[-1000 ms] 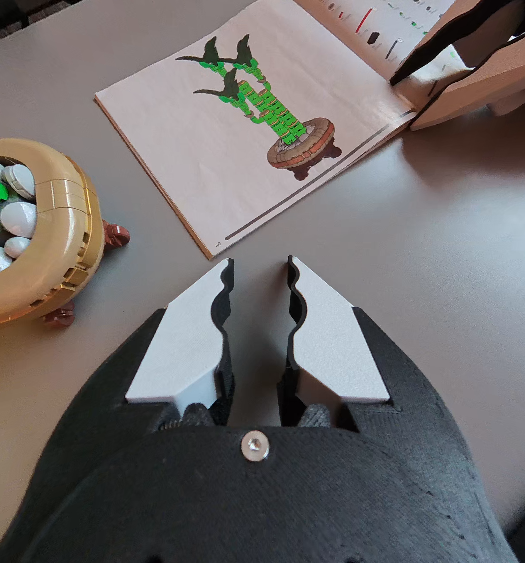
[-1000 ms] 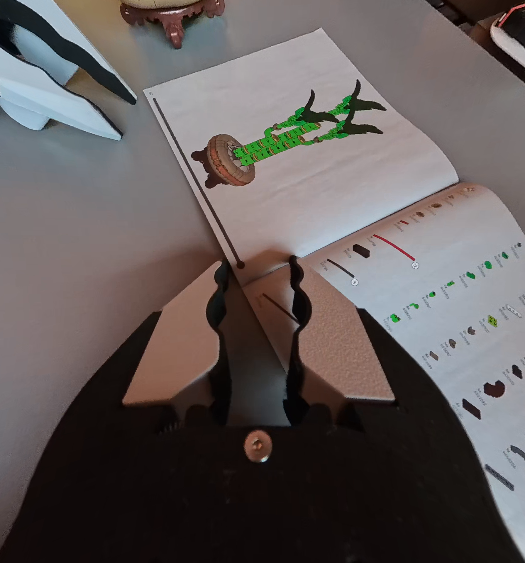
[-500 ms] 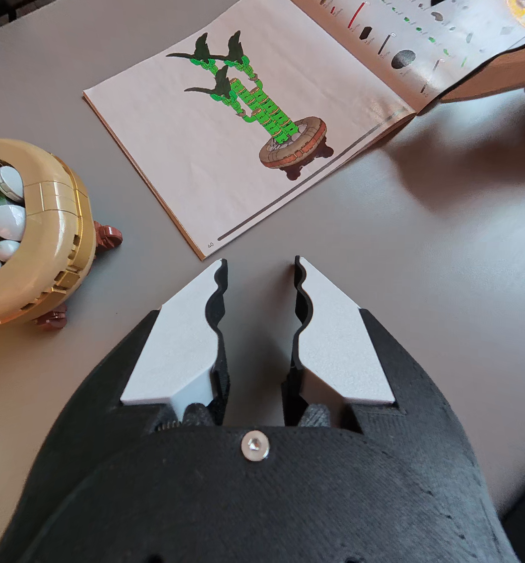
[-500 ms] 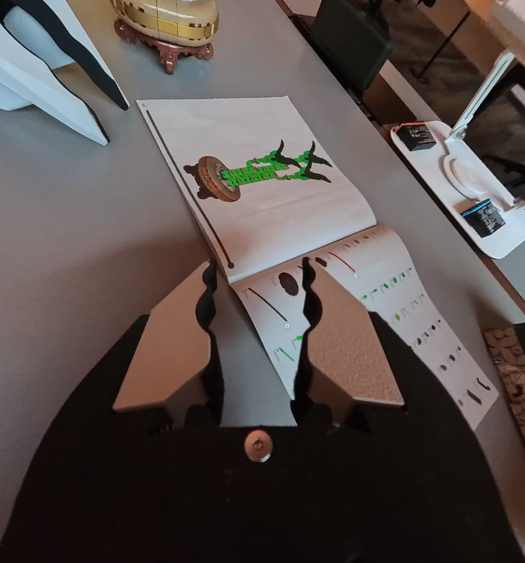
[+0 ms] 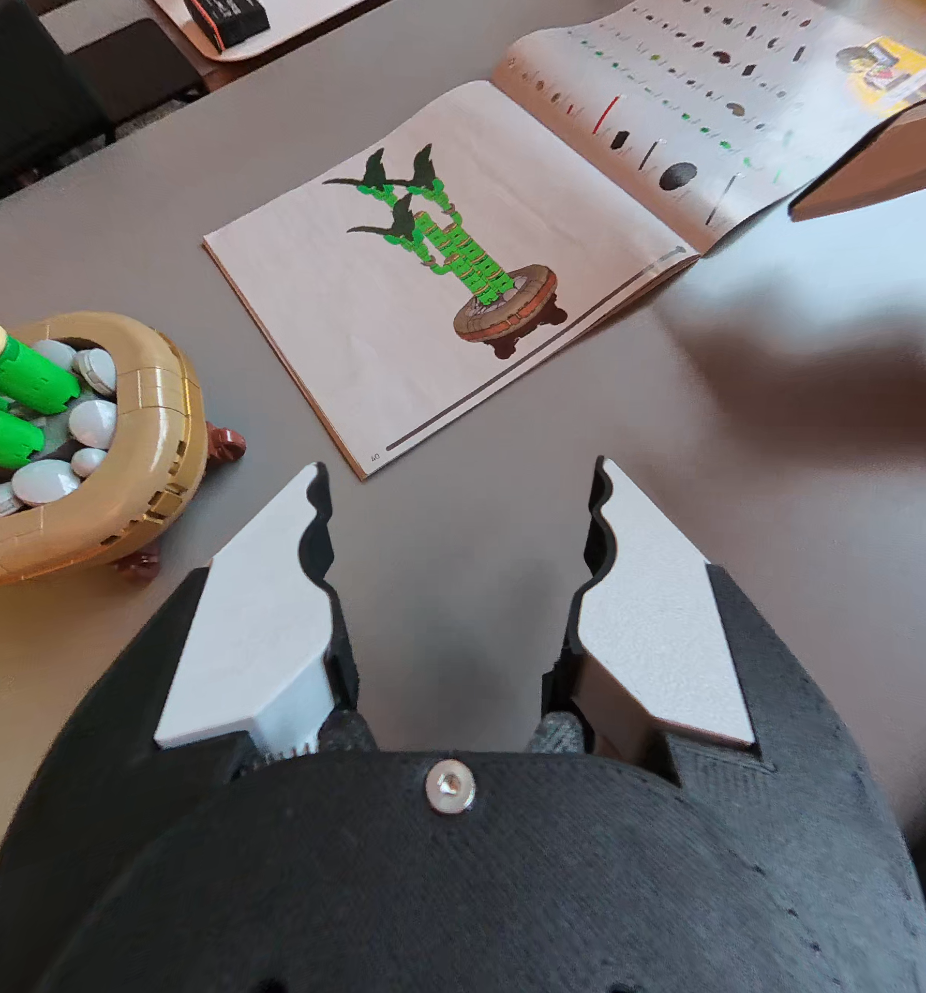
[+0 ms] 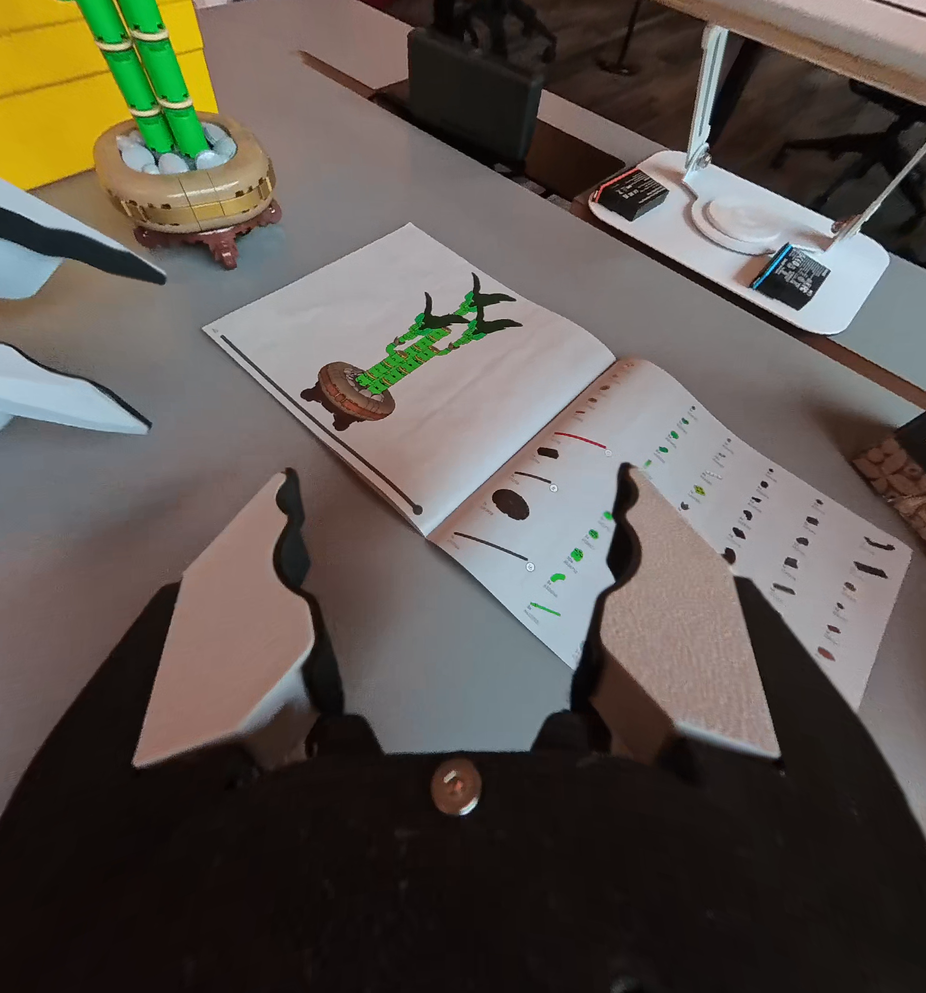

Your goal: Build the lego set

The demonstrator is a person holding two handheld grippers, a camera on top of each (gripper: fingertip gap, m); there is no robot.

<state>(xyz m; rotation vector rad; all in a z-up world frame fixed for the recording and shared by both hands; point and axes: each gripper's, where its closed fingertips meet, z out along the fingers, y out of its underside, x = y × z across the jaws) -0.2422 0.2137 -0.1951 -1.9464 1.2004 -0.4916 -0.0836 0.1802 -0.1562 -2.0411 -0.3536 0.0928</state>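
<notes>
The built lego bamboo stands on the grey table: a tan pot (image 5: 144, 473) with pale stones and green stalks (image 5: 15, 387) at the left in the left wrist view, and at the upper left in the right wrist view (image 6: 187, 177). The open instruction booklet (image 5: 450, 279) lies flat in the middle, also in the right wrist view (image 6: 450, 387). My left gripper (image 5: 458, 467) is open and empty above bare table, right of the pot. My right gripper (image 6: 455, 475) is open and empty above the booklet's near edge. The left gripper's fingers (image 6: 47, 397) show at the left there.
A yellow box (image 6: 31, 80) stands behind the pot. A white tray (image 6: 745, 236) with black battery-like blocks sits on a neighbouring desk past the table's far edge. A patterned object (image 6: 912, 494) lies at the right edge. The right gripper's finger (image 5: 880, 172) shows at upper right. From my left tips it is roughly 5 centimetres to the tan pot (image 5: 144, 473); from my right, 20 centimetres. Look for it in the right wrist view (image 6: 145, 193) too.
Both grippers have risen and drawn back from the booklet, and both have opened wider. The right gripper has left the booklet's corner; more of the pot, stalks and room now shows.
</notes>
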